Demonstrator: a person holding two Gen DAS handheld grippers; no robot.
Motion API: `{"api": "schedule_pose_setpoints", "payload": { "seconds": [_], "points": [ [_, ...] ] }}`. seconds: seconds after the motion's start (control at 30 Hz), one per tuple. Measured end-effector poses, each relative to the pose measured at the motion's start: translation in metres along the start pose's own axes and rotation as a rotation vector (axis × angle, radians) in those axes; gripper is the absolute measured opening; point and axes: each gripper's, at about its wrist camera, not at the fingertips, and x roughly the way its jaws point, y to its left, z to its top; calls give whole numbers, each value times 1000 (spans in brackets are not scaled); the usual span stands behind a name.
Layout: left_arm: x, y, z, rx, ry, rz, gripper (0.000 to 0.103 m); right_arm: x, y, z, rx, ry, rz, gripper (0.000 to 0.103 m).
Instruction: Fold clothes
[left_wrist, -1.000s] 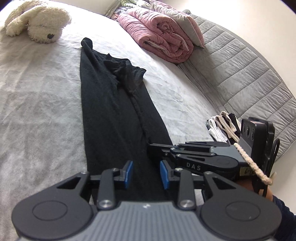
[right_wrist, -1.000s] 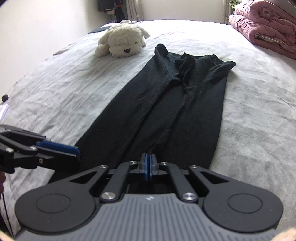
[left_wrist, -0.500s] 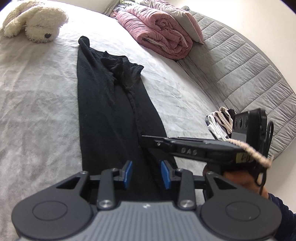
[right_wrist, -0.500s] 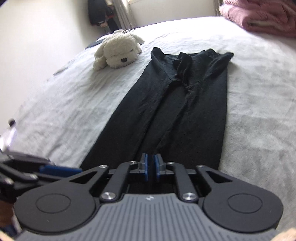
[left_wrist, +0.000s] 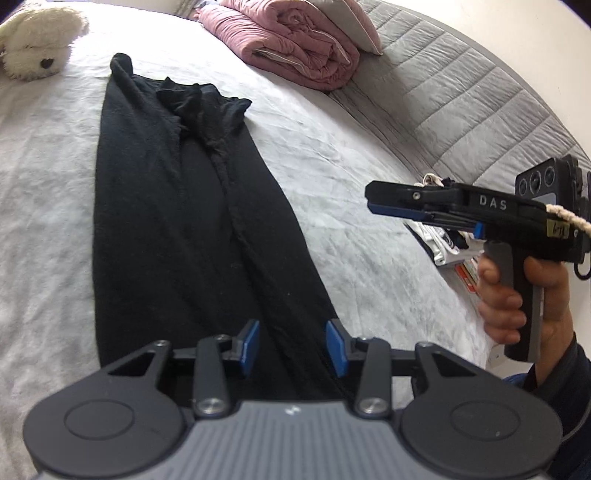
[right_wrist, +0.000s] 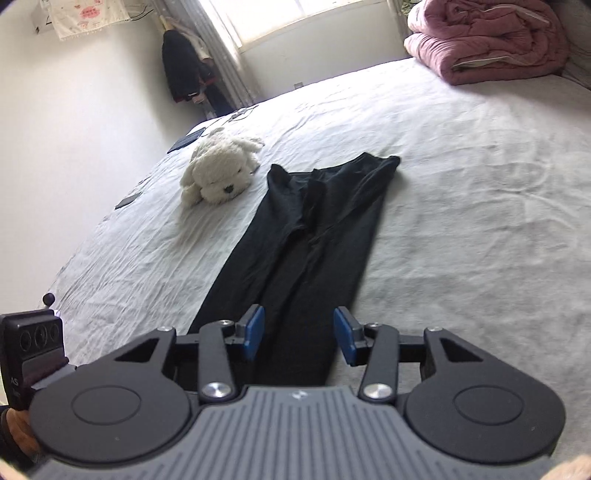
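Note:
Black trousers (left_wrist: 177, 206) lie flat and lengthwise on the grey bed sheet (left_wrist: 44, 206), waistband at the far end, leg hems near me. They also show in the right wrist view (right_wrist: 314, 236). My left gripper (left_wrist: 291, 347) is open and empty, just above the near hems. My right gripper (right_wrist: 299, 332) is open and empty, raised above the hem end. In the left wrist view the right gripper (left_wrist: 373, 203) shows side-on, held up to the right of the trousers by a hand.
A white plush dog (right_wrist: 218, 173) lies left of the waistband. A folded pink quilt (left_wrist: 295, 48) sits at the far right by a grey padded headboard (left_wrist: 461, 96). Folded items (left_wrist: 443, 240) lie at the bed's right edge. Dark clothes (right_wrist: 184, 70) hang by the window.
My right gripper has opened from shut and has risen and pulled back from the hems. My left gripper stayed open and lifted slightly.

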Motion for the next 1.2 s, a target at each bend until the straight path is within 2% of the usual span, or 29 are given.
{"api": "schedule_pose_setpoints", "payload": {
  "seconds": [0.13, 0.23, 0.27, 0.3, 0.37, 0.5, 0.67, 0.73, 0.83, 0.87, 0.9, 1.03, 1.1, 1.2],
  "points": [
    [11, -6, -2, 36, 22, 3, 40, -4, -8, -4, -7, 10, -5, 48],
    [19, -11, -4, 66, 37, 18, 34, -3, -12, -10, -23, 31, -19, 48],
    [20, -12, -4, 71, 44, 33, 20, -2, -13, -11, -26, 37, -25, 48],
    [21, -12, -4, 76, 50, 48, 11, -1, -14, -13, -30, 42, -31, 48],
    [23, -13, -4, 81, 61, 75, 6, 1, -17, -15, -35, 48, -41, 48],
    [16, -8, -6, 88, 57, 102, 5, 1, -25, -19, -25, 57, -56, 48],
    [15, -7, -4, 117, 77, 100, 6, 1, -32, -18, 4, 61, -62, 48],
    [12, -3, -1, 97, 77, 82, 10, -2, -31, -14, 11, 52, -49, 48],
    [2, 4, 8, 43, 26, 66, 31, -9, -30, -5, 12, 22, -16, 48],
    [-1, 6, 12, 31, 3, 69, 40, -11, -31, -2, 10, 11, -11, 50],
    [-3, 7, 19, 29, -24, 83, 45, -12, -33, 0, 10, 1, -13, 51],
    [1, 14, 55, -9, -120, 153, 51, -6, -46, 11, 45, -14, -26, 52],
    [9, 17, 77, -14, -141, 179, 58, 2, -49, 14, 48, -3, -43, 52],
    [30, 22, 116, 12, -153, 241, 59, 11, -52, 19, 44, 8, -56, 52]
  ]
}}
